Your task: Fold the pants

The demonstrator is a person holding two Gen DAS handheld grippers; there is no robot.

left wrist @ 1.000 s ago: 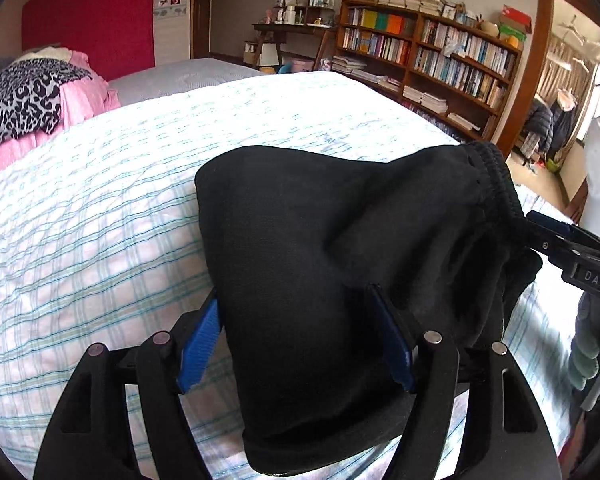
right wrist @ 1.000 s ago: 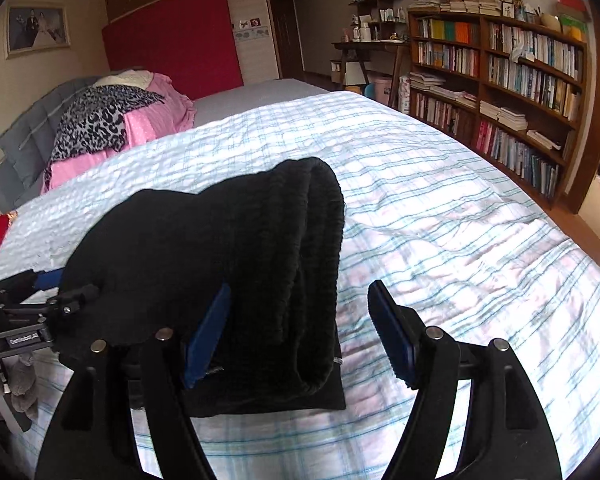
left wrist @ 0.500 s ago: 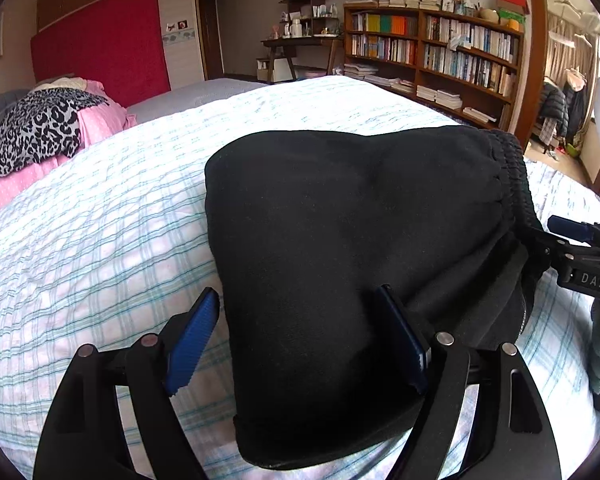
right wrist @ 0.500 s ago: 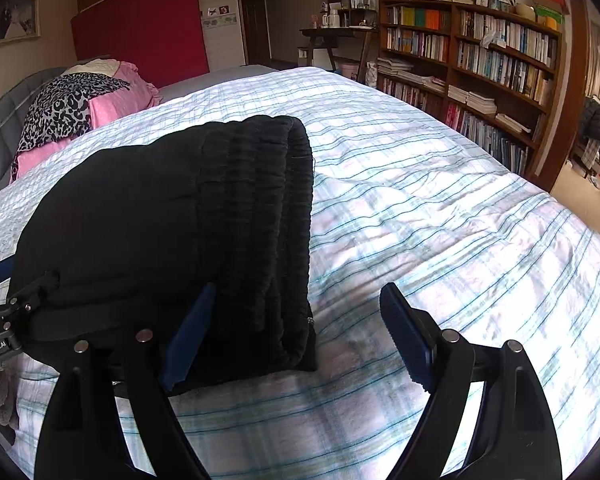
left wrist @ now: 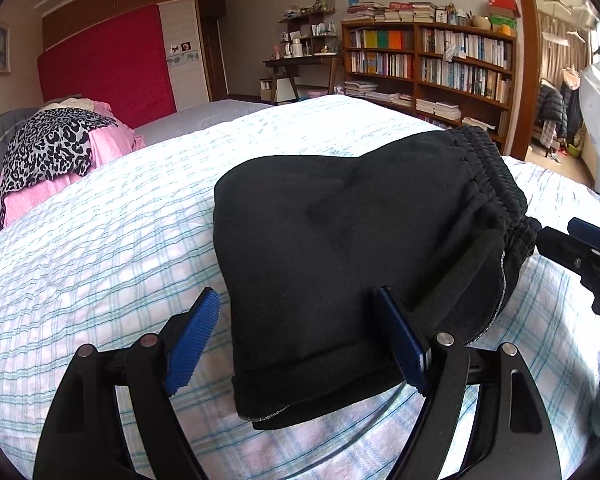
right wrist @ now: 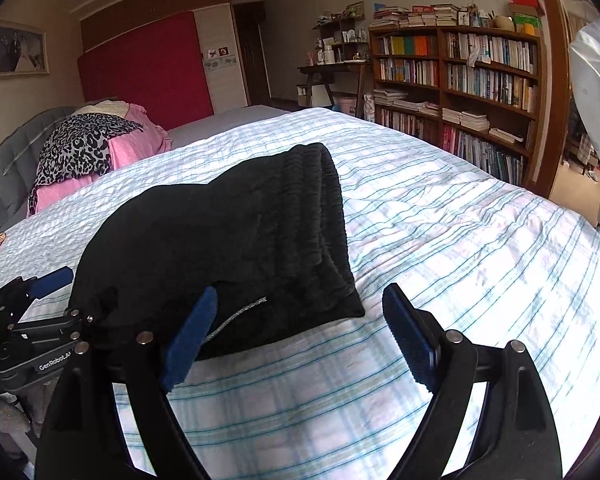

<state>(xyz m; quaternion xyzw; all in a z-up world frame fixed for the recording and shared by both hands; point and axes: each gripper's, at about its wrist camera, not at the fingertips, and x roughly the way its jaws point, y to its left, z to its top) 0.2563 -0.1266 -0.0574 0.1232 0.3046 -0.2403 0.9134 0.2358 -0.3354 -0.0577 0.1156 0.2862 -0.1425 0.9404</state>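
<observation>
Black pants (left wrist: 340, 248) now flat on bed (left wrist: 100, 240); both jaws apart, withdrawn.

Home bedroom: wide bed with pale checked cotton bedspread (right wrist: 440, 248), red padded headboard panel (right wrist: 148, 68), full wooden bookcase (right wrist: 460, 92), framed wedding portrait (right wrist: 18, 50).

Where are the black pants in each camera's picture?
Left wrist view: the black pants fill the middle and right, folded on the checked bed, stretchy waistband at the right.
Right wrist view: the black pants sit left of centre, waistband pointing up.
Shared landmark: the bookshelf at the upper right in both.
</observation>
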